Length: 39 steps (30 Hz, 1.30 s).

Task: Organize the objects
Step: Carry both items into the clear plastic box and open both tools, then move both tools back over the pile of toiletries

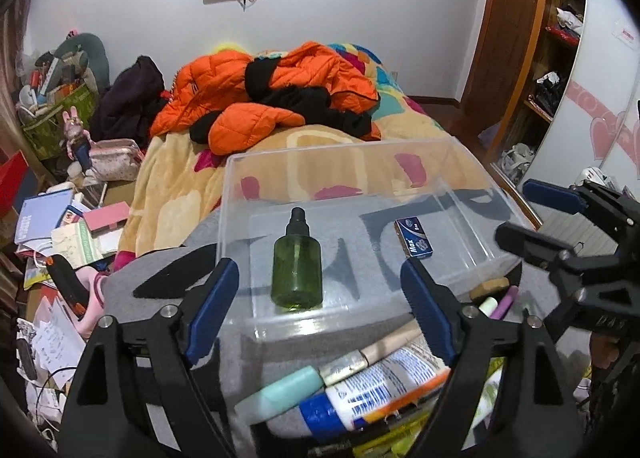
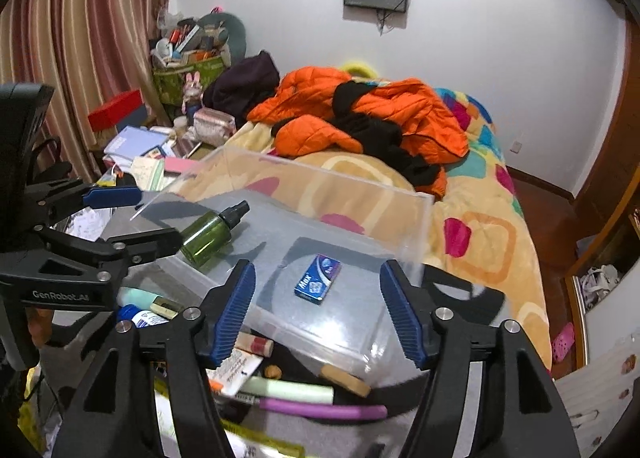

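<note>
Left gripper (image 1: 320, 294) and right gripper (image 2: 318, 308): both spread apart, empty | green translucent plastic spray bottle (image 1: 297, 264) with black cap lies flat inside clear plastic bin (image 1: 304, 156) | likely light, rigid, slick; grip across body.

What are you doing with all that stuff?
Tidying small things into a clear bin. A green spray bottle and a small blue box already lie inside. The left gripper and right gripper are both open and hold nothing. More tubes wait in front of the bin.
</note>
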Tool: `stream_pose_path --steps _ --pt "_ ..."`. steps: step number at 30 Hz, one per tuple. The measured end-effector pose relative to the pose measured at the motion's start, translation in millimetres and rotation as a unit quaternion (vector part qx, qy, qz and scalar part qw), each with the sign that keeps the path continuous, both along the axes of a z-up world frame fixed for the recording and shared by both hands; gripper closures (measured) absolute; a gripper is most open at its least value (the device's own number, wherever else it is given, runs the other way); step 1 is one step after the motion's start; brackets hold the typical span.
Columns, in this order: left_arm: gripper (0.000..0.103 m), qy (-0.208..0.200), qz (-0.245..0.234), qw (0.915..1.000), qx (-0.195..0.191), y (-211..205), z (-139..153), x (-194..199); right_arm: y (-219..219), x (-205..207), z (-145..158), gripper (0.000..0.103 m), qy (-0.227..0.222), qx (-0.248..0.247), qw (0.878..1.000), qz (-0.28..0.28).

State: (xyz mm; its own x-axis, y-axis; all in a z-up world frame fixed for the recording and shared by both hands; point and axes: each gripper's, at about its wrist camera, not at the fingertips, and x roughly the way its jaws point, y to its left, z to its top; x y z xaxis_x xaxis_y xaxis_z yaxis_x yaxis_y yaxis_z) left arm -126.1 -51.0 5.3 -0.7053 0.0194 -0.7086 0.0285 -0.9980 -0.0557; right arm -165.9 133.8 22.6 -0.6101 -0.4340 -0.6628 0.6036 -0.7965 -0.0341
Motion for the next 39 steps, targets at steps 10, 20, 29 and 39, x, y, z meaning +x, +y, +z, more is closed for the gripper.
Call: stream_pose_path --steps 10,20,29,39 --pt "0.012 0.013 -0.017 0.9996 -0.017 16 1 41 37 26 -4 0.035 -0.002 0.000 1.000 -0.020" --pt "0.012 -0.036 -0.059 0.9975 -0.017 43 -40 78 71 59 -44 0.035 -0.079 -0.013 0.996 -0.032" --pt "0.012 -0.075 -0.090 0.9928 0.025 55 -71 86 76 83 -78 0.035 -0.146 -0.036 0.988 -0.038" --pt "0.012 -0.079 -0.137 0.9859 0.055 76 -76 107 72 84 -90 0.034 -0.196 -0.074 0.977 -0.050"
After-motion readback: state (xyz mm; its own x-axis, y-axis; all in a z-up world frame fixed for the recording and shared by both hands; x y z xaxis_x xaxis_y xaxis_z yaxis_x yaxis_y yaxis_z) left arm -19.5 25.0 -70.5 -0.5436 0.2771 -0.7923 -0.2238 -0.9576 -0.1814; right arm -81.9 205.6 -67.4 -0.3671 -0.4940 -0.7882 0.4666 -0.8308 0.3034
